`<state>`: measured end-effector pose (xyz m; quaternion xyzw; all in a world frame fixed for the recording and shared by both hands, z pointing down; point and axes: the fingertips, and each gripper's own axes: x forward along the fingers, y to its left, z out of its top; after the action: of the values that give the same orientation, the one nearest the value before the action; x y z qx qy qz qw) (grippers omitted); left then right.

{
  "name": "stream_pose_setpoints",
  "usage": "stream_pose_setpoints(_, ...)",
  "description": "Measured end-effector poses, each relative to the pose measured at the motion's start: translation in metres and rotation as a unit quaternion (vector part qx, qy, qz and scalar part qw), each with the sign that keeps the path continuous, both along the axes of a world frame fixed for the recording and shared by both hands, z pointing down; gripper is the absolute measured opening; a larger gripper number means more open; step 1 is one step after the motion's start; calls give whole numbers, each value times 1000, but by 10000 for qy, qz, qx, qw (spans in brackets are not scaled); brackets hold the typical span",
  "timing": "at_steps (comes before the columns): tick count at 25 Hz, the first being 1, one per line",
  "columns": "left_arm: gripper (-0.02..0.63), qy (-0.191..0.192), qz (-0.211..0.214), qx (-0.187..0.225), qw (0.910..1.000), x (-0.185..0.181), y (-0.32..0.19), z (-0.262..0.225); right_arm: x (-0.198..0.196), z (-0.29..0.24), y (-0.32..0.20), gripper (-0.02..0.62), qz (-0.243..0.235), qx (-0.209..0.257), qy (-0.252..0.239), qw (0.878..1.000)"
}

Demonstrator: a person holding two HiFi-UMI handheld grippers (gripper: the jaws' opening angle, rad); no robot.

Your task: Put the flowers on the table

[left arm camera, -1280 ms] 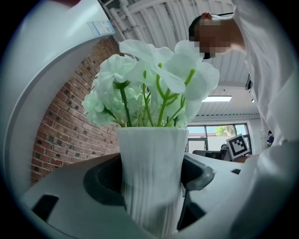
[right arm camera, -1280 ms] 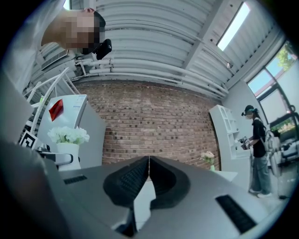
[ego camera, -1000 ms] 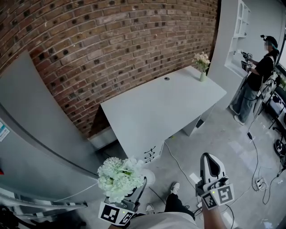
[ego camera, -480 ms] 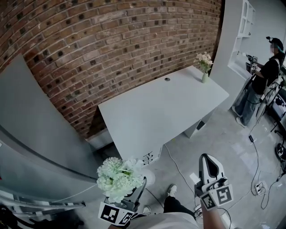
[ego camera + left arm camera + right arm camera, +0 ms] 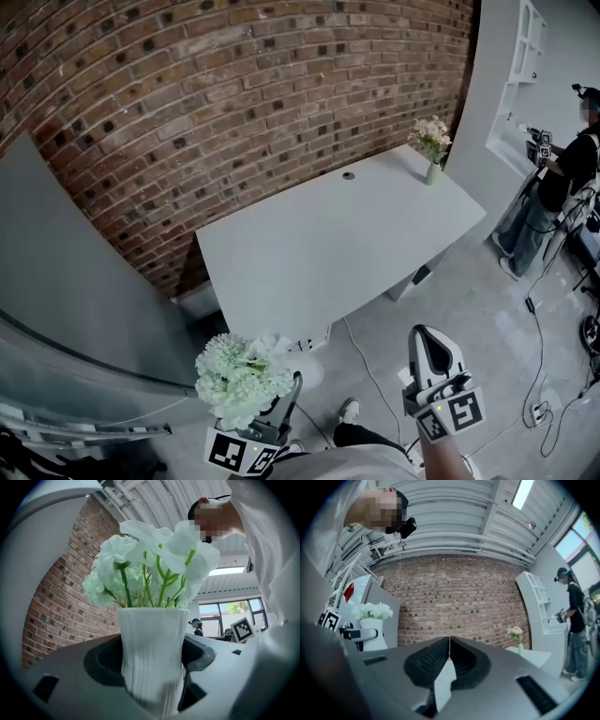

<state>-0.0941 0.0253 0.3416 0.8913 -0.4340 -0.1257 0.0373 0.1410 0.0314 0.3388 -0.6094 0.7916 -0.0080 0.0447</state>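
Observation:
My left gripper point(image 5: 281, 398) is shut on a white ribbed vase point(image 5: 152, 656) that holds a bunch of pale green-white flowers point(image 5: 241, 378); the jaws clamp the vase's two sides in the left gripper view. The vase stands upright, held over the floor just short of the white table's point(image 5: 309, 258) near left corner. My right gripper point(image 5: 429, 339) is shut with nothing in it, its tips touching point(image 5: 449, 641), and it hovers to the right of the flowers over the floor. The right gripper view shows the held vase point(image 5: 371, 634) at the left.
A small green vase of pink flowers point(image 5: 431, 150) stands at the table's far right corner. A brick wall point(image 5: 234, 103) backs the table. A grey panel point(image 5: 66, 281) leans at the left. Another person point(image 5: 562, 178) stands by white shelves at the right. Cables point(image 5: 539, 375) lie on the floor.
Both grippers and the vase have come nearer to the table; the table now sits lower and closer in the head view. The grip on the vase is unchanged.

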Motion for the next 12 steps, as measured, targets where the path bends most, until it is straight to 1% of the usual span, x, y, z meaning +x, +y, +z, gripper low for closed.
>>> stream_pose_setpoints(6, 339, -116, -213, -54, 9997, 32, -27, 0, 32, 1, -36, 18, -229, 31, -78, 9997)
stream_pose_setpoints(12, 339, -192, -424, -28, 9989, 57, -46, -5, 55, 4, -65, 18, -468, 46, -163, 9988)
